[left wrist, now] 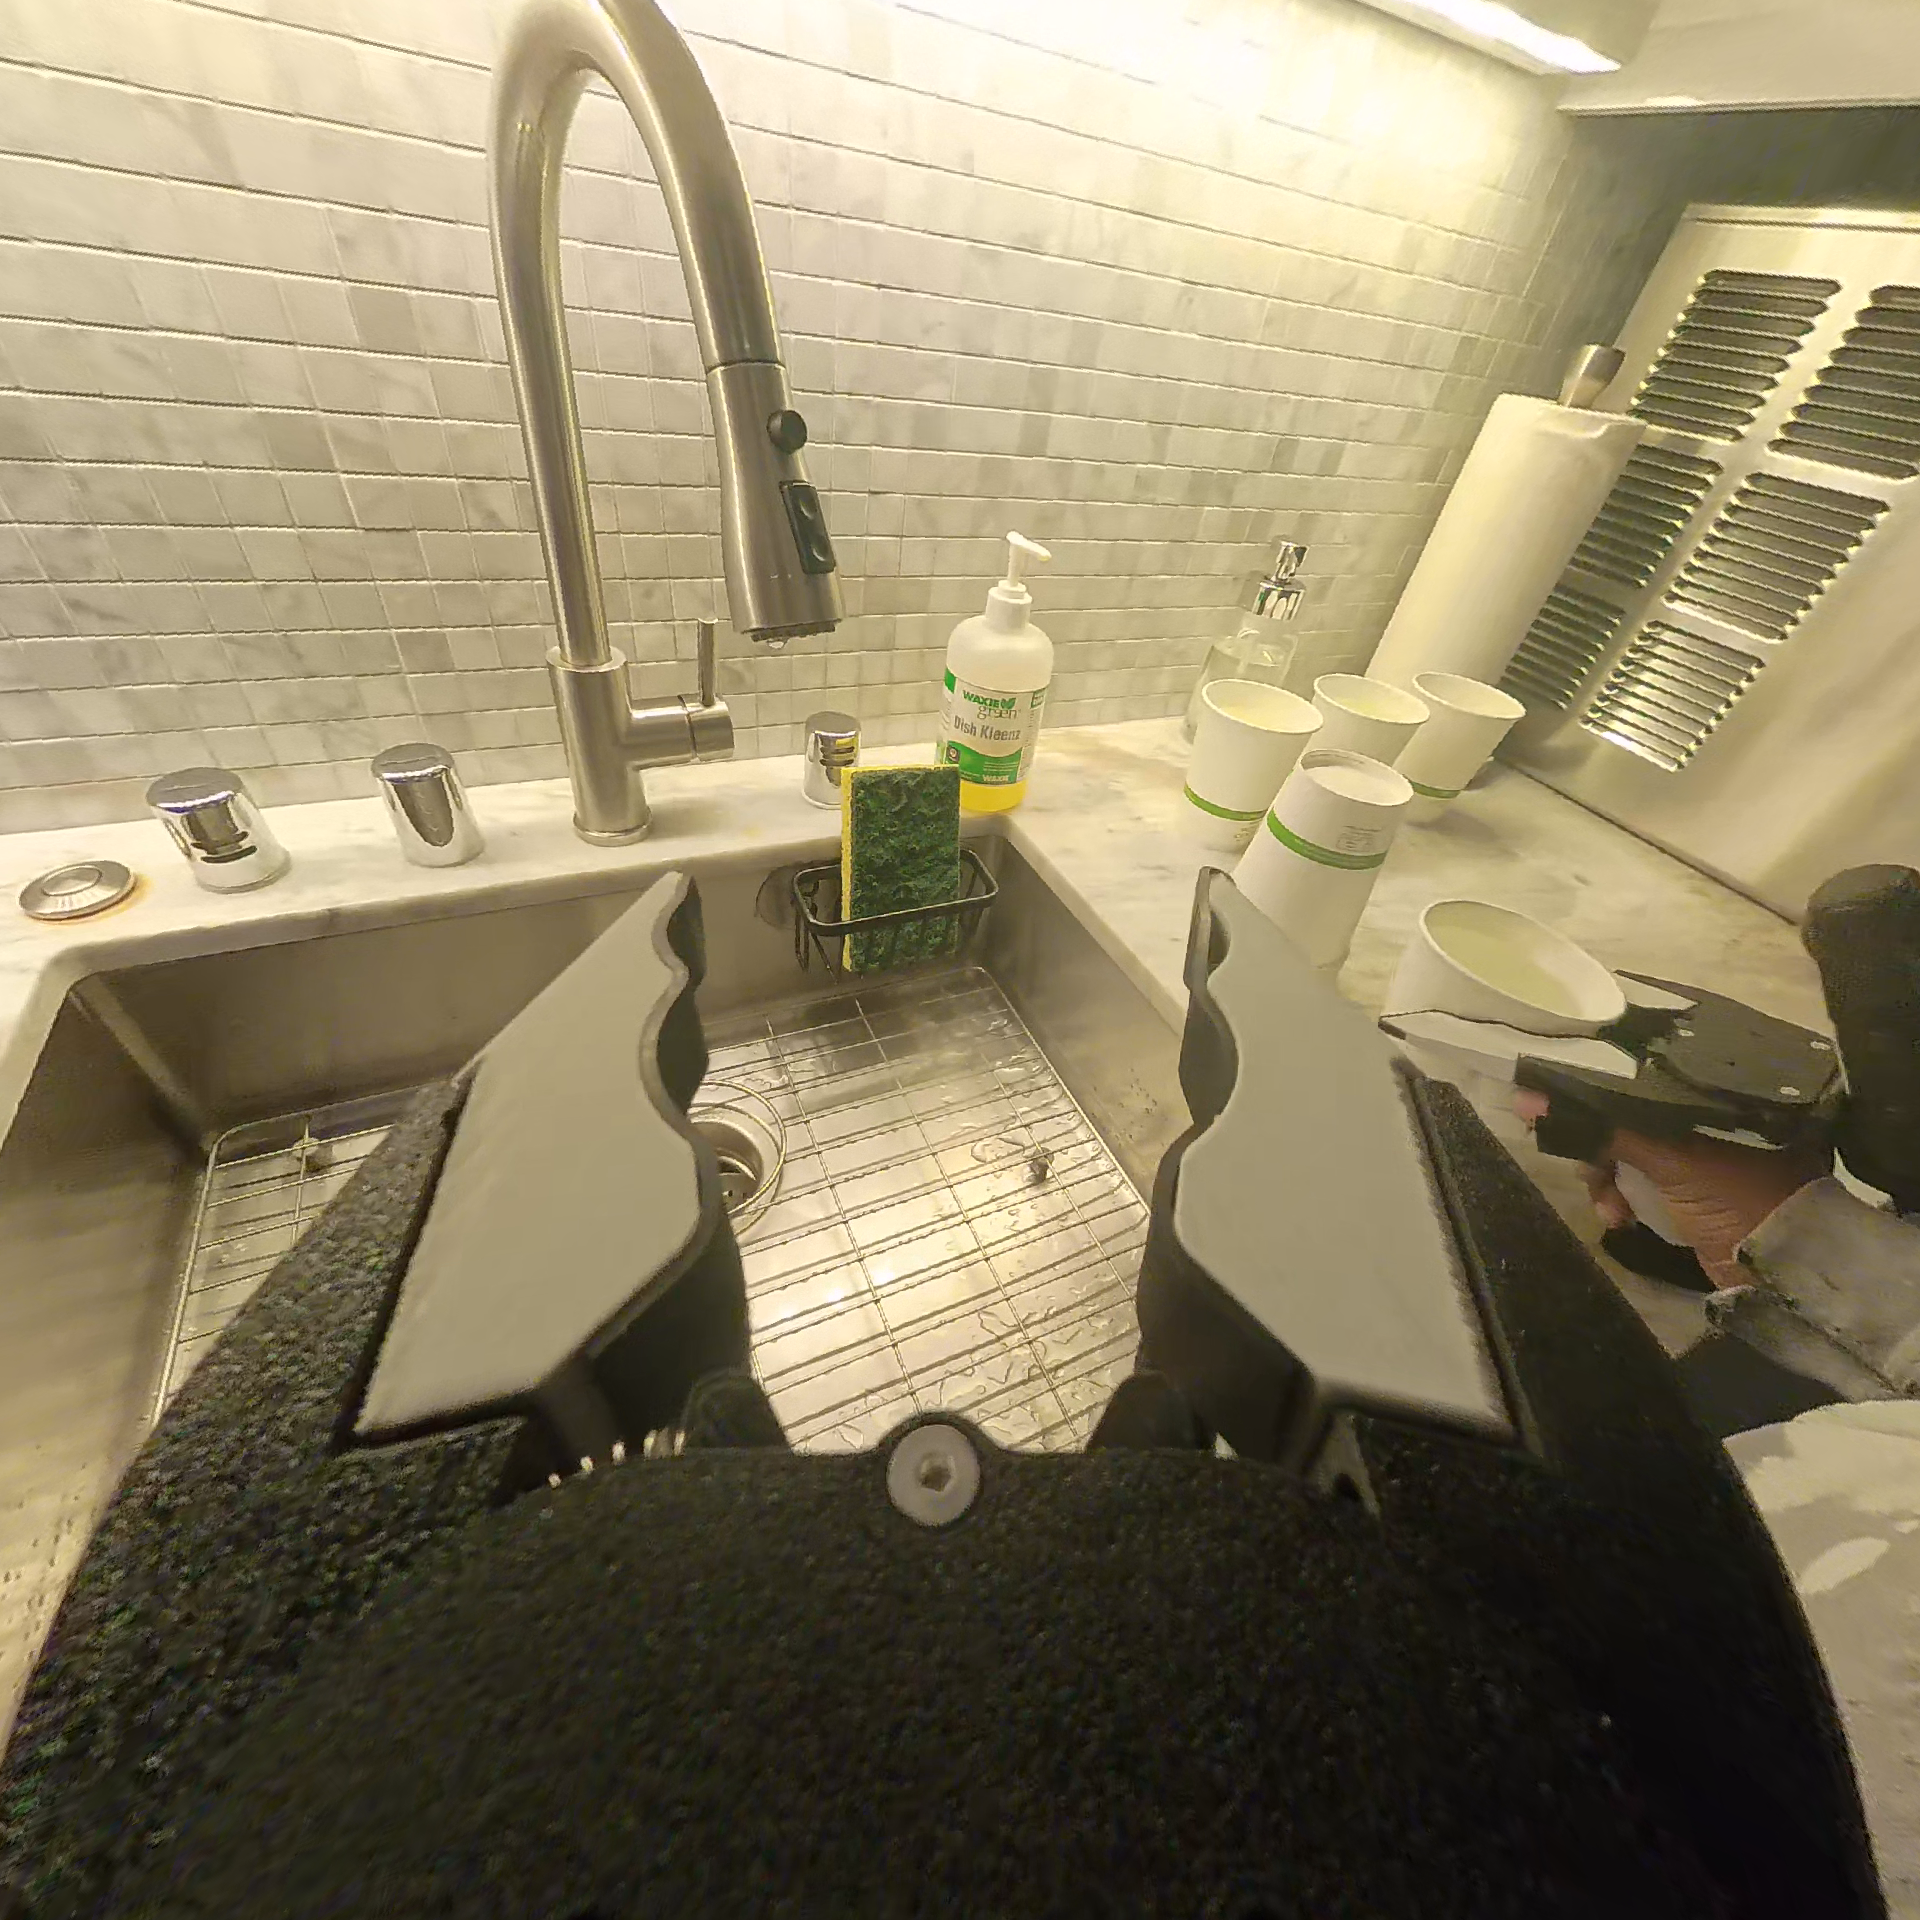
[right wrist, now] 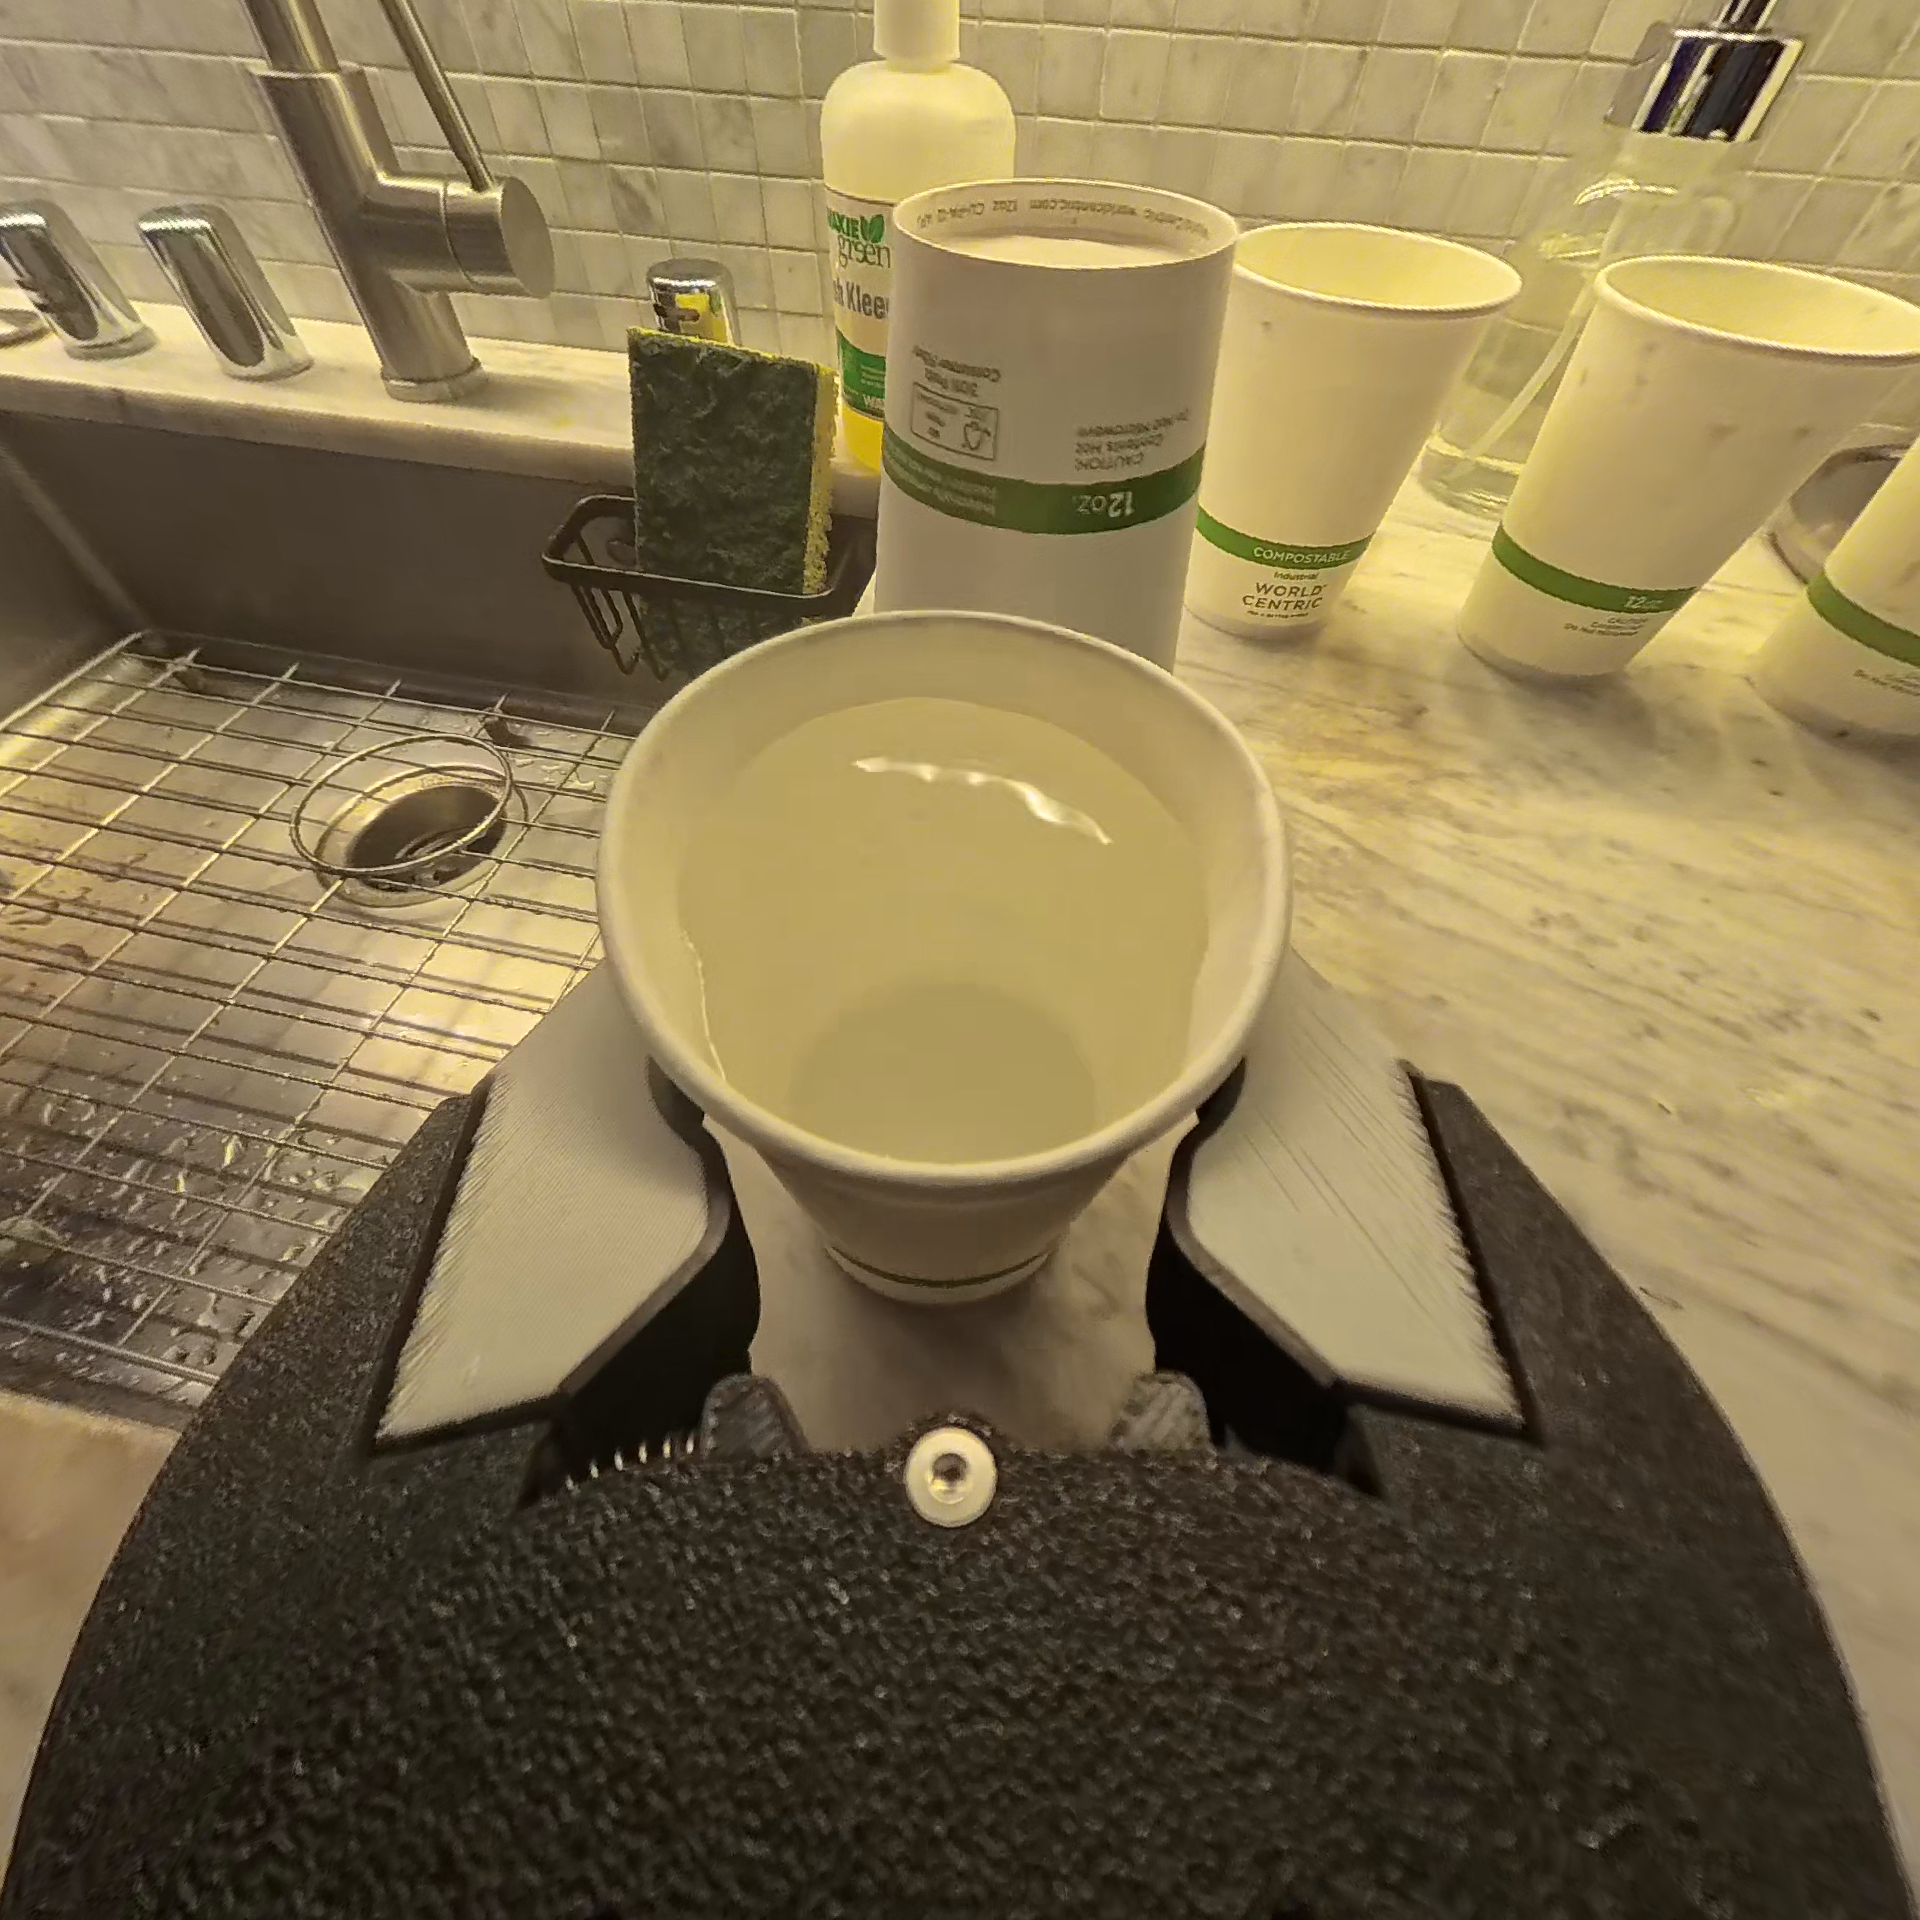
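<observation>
Marble counter (right wrist: 1558, 935) wraps a steel sink (left wrist: 156, 1060) under grey tile. My left gripper (left wrist: 940, 935) hangs spread wide and empty over the sink's wire grid (left wrist: 935, 1195), lower centre of its view. My right gripper (right wrist: 945, 1039) clamps one cup (right wrist: 940, 883) of water, centre frame, above the counter edge. Behind it stands one upturned cup (right wrist: 1039, 416); three upright cups (right wrist: 1340, 416) sit at upper right. One sponge (right wrist: 727, 457) stands in its caddy (right wrist: 582, 582), beside one soap bottle (right wrist: 914, 135) and one faucet (left wrist: 623, 416).
</observation>
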Demonstrator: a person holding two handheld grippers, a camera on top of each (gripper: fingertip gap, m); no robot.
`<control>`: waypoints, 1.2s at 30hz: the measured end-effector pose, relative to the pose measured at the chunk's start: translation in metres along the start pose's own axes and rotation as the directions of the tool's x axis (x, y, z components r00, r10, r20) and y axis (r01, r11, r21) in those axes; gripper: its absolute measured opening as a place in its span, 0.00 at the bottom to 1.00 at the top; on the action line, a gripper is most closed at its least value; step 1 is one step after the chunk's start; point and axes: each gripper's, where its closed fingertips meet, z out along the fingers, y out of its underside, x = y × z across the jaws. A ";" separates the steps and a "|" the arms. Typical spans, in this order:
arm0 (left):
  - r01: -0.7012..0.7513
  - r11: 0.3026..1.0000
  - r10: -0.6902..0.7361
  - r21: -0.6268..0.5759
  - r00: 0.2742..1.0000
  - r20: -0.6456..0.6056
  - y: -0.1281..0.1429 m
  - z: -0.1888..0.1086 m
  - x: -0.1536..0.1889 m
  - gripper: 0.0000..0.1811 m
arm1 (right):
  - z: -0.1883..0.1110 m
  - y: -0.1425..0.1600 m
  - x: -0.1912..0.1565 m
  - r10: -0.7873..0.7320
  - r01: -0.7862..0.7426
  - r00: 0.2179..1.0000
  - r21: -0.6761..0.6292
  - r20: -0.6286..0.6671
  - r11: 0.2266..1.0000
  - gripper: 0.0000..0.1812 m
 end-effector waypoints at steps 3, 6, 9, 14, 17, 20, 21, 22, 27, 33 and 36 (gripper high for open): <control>0.000 1.000 0.000 -0.001 1.000 -0.002 0.001 0.000 0.001 0.51 | -0.007 -0.002 0.007 0.006 -0.006 1.000 0.013 -0.012 1.000 0.49; -0.002 1.000 0.002 -0.005 1.000 -0.006 0.002 0.001 0.004 0.50 | -0.016 -0.006 0.018 0.018 -0.017 0.999 0.027 -0.030 0.999 0.49; -0.003 1.000 0.003 -0.001 1.000 -0.011 0.001 0.004 0.007 0.50 | -0.024 -0.012 0.035 0.034 -0.032 0.998 0.045 -0.047 0.998 0.49; -0.011 1.000 0.011 0.003 1.000 -0.019 0.000 0.010 0.015 0.50 | -0.026 -0.021 0.068 0.009 -0.004 0.998 0.063 -0.063 0.998 0.48; -0.017 1.000 0.017 0.003 1.000 -0.019 -0.001 0.013 0.020 0.50 | -0.021 -0.026 0.086 -0.003 0.008 0.998 0.072 -0.066 0.997 0.48; -0.022 1.000 0.022 0.004 1.000 -0.012 -0.002 0.016 0.025 0.50 | -0.013 -0.034 0.101 0.002 0.004 0.998 0.096 -0.055 0.995 0.47; -0.025 1.000 0.025 0.003 1.000 -0.009 -0.003 0.017 0.026 0.50 | -0.010 -0.037 0.105 0.008 -0.003 0.999 0.105 -0.048 0.994 0.47; -0.028 1.000 0.028 0.002 1.000 -0.006 -0.003 0.018 0.028 0.50 | -0.006 -0.039 0.109 0.013 -0.008 0.999 0.115 -0.041 0.993 0.47; -0.049 0.999 0.050 -0.011 0.999 0.016 -0.005 0.022 0.036 0.49 | 0.016 -0.053 0.120 0.022 -0.021 1.000 0.165 -0.004 0.986 0.47; -0.080 0.996 0.082 -0.039 0.996 0.042 -0.008 0.025 0.043 0.49 | 0.048 -0.065 0.123 0.021 -0.029 0.999 0.204 0.043 0.979 0.47; -0.098 0.994 0.101 -0.051 0.994 0.053 -0.010 0.028 0.047 0.49 | 0.067 -0.071 0.124 0.021 -0.035 0.998 0.219 0.066 0.975 0.47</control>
